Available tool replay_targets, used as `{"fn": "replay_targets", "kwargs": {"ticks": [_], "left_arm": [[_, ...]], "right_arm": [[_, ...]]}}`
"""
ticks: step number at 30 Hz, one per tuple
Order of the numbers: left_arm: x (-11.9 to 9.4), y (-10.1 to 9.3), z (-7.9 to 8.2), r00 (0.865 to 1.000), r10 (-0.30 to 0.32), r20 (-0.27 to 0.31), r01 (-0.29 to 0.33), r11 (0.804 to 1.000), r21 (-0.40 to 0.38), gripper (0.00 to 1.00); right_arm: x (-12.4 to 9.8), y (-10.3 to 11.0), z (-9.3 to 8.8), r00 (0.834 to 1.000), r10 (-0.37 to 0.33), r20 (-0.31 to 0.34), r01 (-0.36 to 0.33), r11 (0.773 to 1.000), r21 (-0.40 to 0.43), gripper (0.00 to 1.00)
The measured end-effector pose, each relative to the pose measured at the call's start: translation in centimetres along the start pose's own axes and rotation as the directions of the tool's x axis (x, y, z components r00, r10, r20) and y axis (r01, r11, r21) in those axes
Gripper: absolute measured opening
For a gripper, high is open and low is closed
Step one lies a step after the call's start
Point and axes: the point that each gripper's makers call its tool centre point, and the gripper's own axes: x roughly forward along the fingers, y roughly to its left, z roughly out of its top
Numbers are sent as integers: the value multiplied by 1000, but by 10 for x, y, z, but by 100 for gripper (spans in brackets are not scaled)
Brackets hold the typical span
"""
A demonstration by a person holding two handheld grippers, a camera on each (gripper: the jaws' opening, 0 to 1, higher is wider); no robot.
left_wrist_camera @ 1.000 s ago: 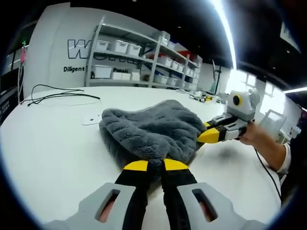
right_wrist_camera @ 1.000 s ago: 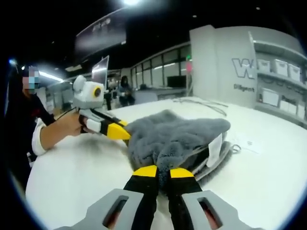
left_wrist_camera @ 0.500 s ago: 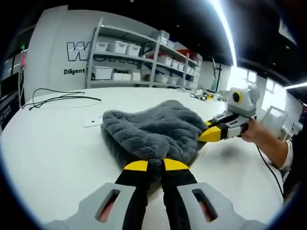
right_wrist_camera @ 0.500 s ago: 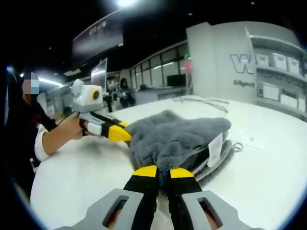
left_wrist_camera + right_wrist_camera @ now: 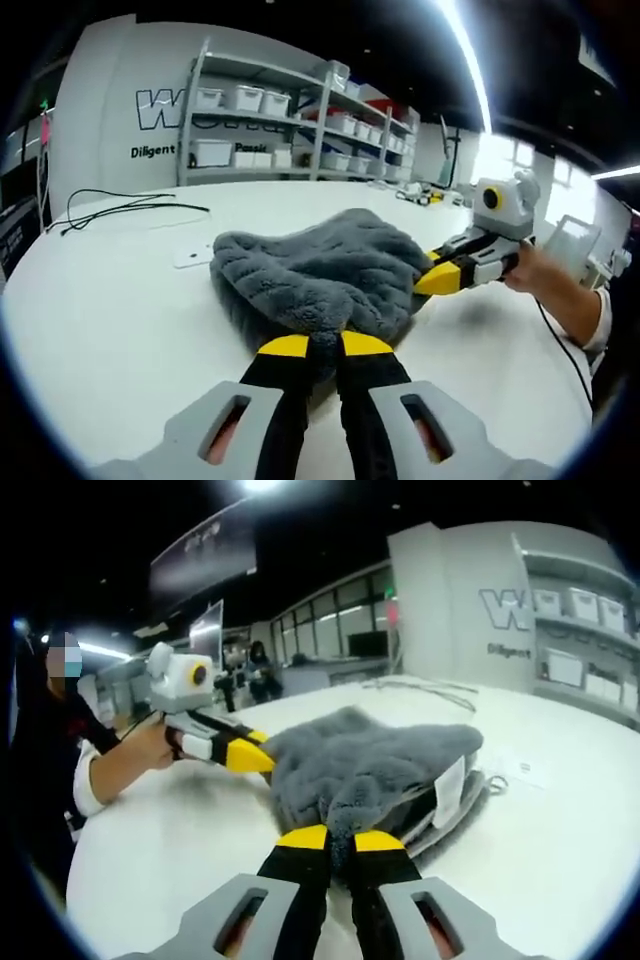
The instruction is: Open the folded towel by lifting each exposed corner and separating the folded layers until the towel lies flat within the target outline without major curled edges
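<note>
Both claws are clamped on the same grey towel (image 5: 320, 275), one at each side of the bundle. Left claw (image 5: 325, 345): its yellow-tipped jaws are pressed together with a fold of the plush fabric pinched between them, right at the near edge of the towel. Just beyond those tips the towel rises in a rumpled mound on the white table (image 5: 110, 310). At the far right side of the mound the right claw (image 5: 432, 283) comes in from the side, held by a person's hand (image 5: 525, 270), its yellow tips touching the fabric.

From the right claw (image 5: 340, 838) the picture is mirrored: its jaws are likewise closed on a tuft of towel (image 5: 370, 760) at the near edge, and the left claw (image 5: 255, 758) bites the far left side, held by a hand (image 5: 150, 742) with a white cuff. This side also shows the folded layers stacked at the right of the claw, with a white label (image 5: 447, 792) hanging off them.

Further out in the left gripper view, a black cable (image 5: 125, 205) lies on the table well behind the towel, and shelves (image 5: 290, 125) with white bins stand against the wall.
</note>
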Motion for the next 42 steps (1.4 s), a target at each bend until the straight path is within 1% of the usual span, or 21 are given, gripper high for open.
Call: {"fn": "replay_targets", "kwargs": {"ticks": [3, 6, 11, 14, 21, 26, 29, 35, 42], "left_arm": [[0, 1, 1, 1000, -1, -8, 1, 1000, 7, 8], [1, -1, 3, 1000, -1, -14, 2, 1000, 30, 8], [0, -4, 2, 1000, -7, -18, 8, 1000, 26, 8], [-2, -7, 0, 1000, -9, -20, 10, 999, 36, 8], [-5, -7, -1, 1000, -5, -25, 6, 999, 41, 8], [-7, -10, -3, 1000, -8, -27, 9, 999, 44, 8], [-8, -12, -4, 1000, -8, -27, 10, 999, 43, 8], [-9, -13, -5, 1000, -5, -26, 7, 999, 43, 8], [-13, -19, -8, 1000, -7, -31, 8, 999, 40, 8]], "right_arm": [[0, -1, 0, 1000, -3, -6, 3, 1000, -3, 2], [0, 0, 0, 1000, -7, -12, 7, 1000, -9, 2], [-1, 1, -2, 1000, -13, -12, 13, 1000, -10, 2], [-2, 3, -2, 1000, -12, -13, 11, 1000, -8, 2], [-3, 7, -2, 1000, -13, -23, 13, 1000, -20, 2], [-6, 11, -7, 1000, -12, 1, 12, 1000, 11, 2], [-6, 12, -7, 1000, -9, 6, 9, 1000, 20, 2], [-7, 16, -6, 1000, -10, -6, 10, 1000, 4, 2], [-13, 22, -9, 1000, -9, -17, 9, 1000, -3, 2]]}}
